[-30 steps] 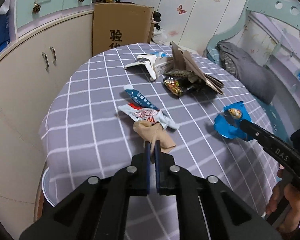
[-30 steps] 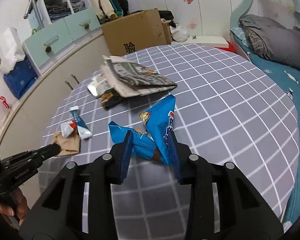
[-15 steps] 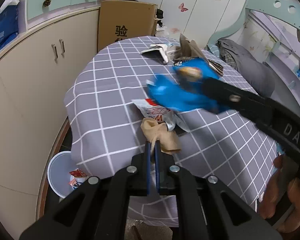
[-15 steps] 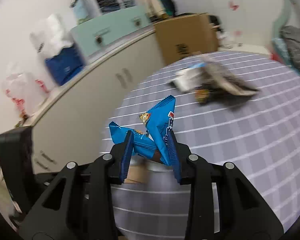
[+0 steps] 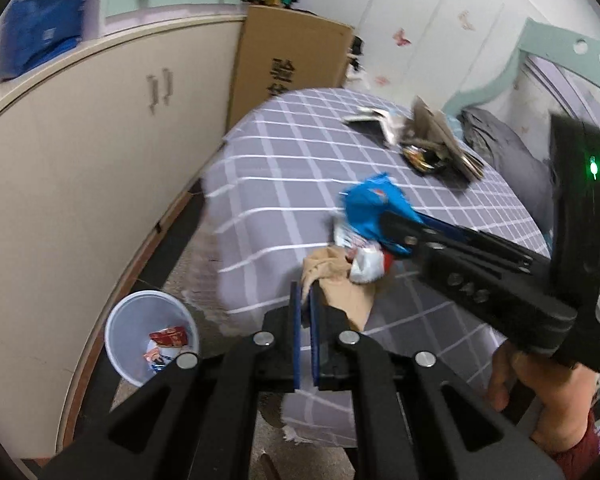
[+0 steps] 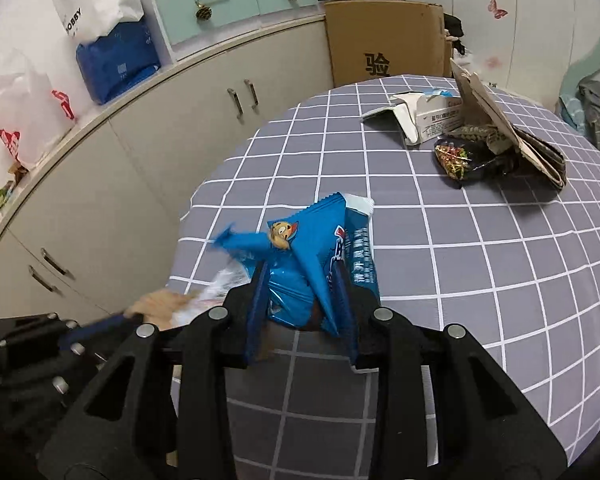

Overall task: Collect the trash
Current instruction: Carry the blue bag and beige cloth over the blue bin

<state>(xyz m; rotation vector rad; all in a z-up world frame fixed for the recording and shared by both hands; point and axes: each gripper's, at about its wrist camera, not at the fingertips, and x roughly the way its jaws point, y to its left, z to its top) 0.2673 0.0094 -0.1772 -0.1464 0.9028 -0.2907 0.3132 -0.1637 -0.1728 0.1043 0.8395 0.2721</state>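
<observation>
Bedroom setting: a round table (image 6: 480, 264) under a grey checked cloth, curved cream cupboards (image 6: 112, 184) at its nine o'clock side, a cardboard box (image 6: 384, 36) against the wall at twelve o'clock.

Item 1: left gripper (image 5: 305, 300). Jaws clenched on a beige rag (image 5: 342, 280), which hangs just past the table edge. A crumpled white and red wrapper (image 5: 366, 266) sits against the rag; whether it is pinched too is hard to say through the blur.

Item 2: right gripper (image 6: 300, 292). Jaws closing on a blue snack wrapper (image 6: 306, 252), pads pressing both sides, carried above the table's near edge. In the left wrist view the same wrapper (image 5: 374, 208) sits at one o'clock from the rag, with a bare hand (image 5: 540, 392) on the handle.

Item 3: white bin (image 5: 150, 336) on the floor at seven o'clock from the table, holding red and white wrappers.

Item 4: still on the table, far side at one o'clock: a white carton (image 6: 428, 120), a dark shiny packet (image 6: 460, 160), folded newspaper (image 6: 516, 136).
</observation>
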